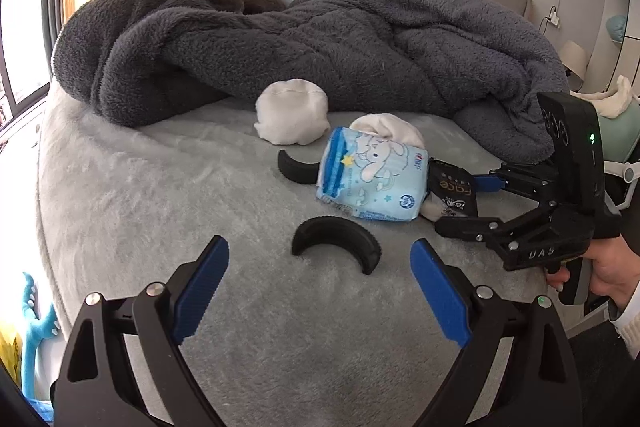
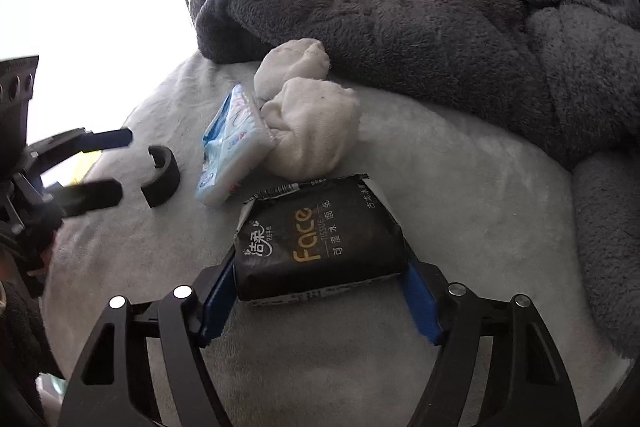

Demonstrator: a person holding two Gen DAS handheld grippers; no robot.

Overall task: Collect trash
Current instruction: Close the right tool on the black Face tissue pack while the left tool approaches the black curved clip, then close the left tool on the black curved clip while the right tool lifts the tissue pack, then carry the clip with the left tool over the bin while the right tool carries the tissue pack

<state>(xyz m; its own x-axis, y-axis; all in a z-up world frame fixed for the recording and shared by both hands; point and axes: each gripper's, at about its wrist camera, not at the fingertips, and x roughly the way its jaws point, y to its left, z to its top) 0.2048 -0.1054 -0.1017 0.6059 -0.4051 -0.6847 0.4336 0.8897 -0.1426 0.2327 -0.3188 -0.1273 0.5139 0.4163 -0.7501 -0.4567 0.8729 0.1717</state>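
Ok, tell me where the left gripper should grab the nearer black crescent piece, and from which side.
Take the crescent at the crown of its arch, across its thin wall, coming straight down from above. It lies flat on the bed sheet, ridged outer edge facing away, ends towards the left gripper, which is open with the piece just ahead of it. The curved band probably offers little else to pinch.
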